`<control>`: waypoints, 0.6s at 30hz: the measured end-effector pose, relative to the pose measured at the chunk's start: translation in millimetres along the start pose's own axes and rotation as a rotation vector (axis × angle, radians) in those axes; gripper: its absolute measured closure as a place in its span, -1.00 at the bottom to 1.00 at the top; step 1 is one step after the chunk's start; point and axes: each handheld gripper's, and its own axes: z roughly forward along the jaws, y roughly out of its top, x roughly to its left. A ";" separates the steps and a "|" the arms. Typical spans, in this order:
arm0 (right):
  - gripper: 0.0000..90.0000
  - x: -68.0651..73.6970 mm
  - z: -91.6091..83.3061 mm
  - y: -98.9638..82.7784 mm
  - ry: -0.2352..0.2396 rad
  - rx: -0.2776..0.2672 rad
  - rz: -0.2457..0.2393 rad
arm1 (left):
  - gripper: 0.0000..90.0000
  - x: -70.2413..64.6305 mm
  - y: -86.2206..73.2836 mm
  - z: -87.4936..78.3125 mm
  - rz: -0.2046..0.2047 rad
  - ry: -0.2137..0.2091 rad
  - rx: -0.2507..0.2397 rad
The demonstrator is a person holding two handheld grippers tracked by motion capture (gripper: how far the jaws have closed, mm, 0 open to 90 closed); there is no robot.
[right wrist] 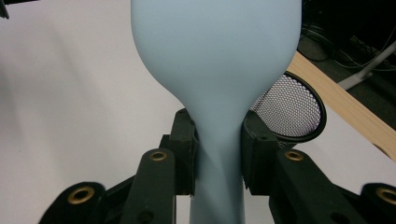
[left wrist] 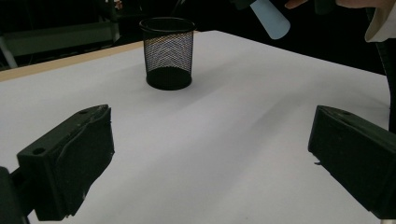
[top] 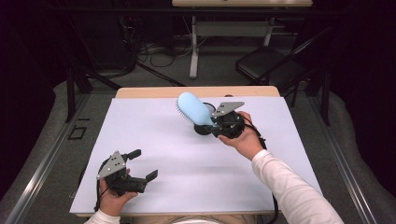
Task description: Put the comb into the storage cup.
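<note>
A light blue hairbrush [top: 194, 109] is clamped by its handle between the jaws of the right gripper [top: 215, 122], which is held in the person's right hand [top: 243, 138]; the brush head rises beyond the jaw tips, tilted up and to the left in the high view, bristles facing down. A black mesh pen cup [right wrist: 290, 109] is seen just beyond and beneath the right gripper, upright on the white table [top: 187, 163]. The left gripper [top: 143, 165] is held well apart from these, its jaws spread wide with nothing between them.
</note>
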 end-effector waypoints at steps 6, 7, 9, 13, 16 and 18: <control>0.55 -2.5 -3.8 0.5 -0.011 -0.029 0.007 | -0.99 0.9 0.0 2.5 -0.002 -0.002 0.006; 0.55 -3.3 -4.4 0.5 -0.012 -0.033 0.008 | -0.99 0.8 0.0 2.6 -0.001 -0.001 0.006; 0.55 -4.4 -5.1 0.4 -0.013 -0.038 0.013 | -0.99 0.9 0.0 2.9 -0.002 -0.002 0.004; 0.55 -6.1 -7.0 0.1 -0.024 -0.046 0.017 | -0.99 1.2 0.0 2.8 -0.009 0.004 0.005; 0.55 -7.2 -9.8 0.1 -0.034 -0.063 0.023 | -0.99 1.5 -0.1 2.6 -0.012 0.006 0.002; 0.55 -7.6 -11.1 0.4 -0.038 -0.070 0.025 | -0.99 1.8 0.0 2.1 -0.013 0.008 -0.002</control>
